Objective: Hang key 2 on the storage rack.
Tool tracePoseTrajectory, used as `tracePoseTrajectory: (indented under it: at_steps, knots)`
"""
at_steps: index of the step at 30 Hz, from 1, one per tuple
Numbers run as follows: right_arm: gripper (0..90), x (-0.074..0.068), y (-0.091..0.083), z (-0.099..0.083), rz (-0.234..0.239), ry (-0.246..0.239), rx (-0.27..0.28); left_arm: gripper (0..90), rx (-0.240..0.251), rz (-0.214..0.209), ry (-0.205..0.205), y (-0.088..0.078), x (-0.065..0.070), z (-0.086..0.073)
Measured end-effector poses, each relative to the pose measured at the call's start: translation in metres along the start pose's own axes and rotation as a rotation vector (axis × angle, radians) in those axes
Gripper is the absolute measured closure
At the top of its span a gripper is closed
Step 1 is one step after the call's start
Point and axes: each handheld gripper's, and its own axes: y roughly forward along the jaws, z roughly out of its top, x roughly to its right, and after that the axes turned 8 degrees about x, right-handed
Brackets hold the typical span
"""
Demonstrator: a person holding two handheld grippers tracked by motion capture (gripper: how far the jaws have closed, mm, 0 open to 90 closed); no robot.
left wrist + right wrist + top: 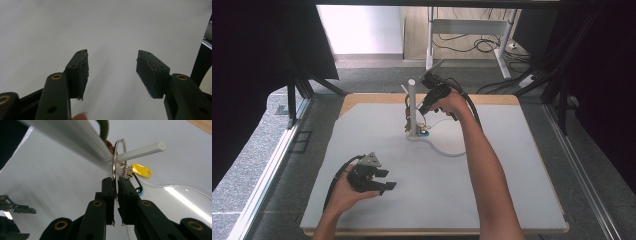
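A white stand with an upright post (412, 107) and a side peg (140, 151) stands at the far middle of the table. On the peg hangs a metal key ring (115, 157), and beside it are a yellow tag (141, 170), a small spring and a black strap with a teal end (140, 192). My right gripper (117, 182) reaches the stand from the right (421, 111), its jaws shut on the ring's lower part. My left gripper (387, 179) rests low at the front left, jaws open (112, 72) with nothing between them.
The stand's clear curved base plate (447, 150) spreads to the right over the white table mat (492, 200). The mat's wooden rim (492, 99) shows at the back. A desk frame and cables stand on the floor beyond.
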Motion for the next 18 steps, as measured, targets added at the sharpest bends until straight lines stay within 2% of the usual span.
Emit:
tracePoseTrajectory:
  at_steps: [8,11,14,18]
  knots:
    - [72.0,-0.004,-0.019,-0.013,0.01,-0.024,0.047,43.5,0.001,-0.012,0.003,0.001,-0.001,0.001]
    - [67.1,-0.006,-0.028,-0.021,0.007,-0.036,0.069,43.5,0.009,-0.006,-0.011,-0.001,-0.002,0.001]
    - [58.8,-0.01,-0.04,-0.033,-0.001,-0.044,0.108,43.5,0.009,0.002,-0.009,-0.004,-0.004,0.001]
    - [52.7,-0.011,-0.051,-0.051,-0.007,-0.062,0.137,43.5,0.017,0.006,-0.019,-0.005,-0.004,0.001]
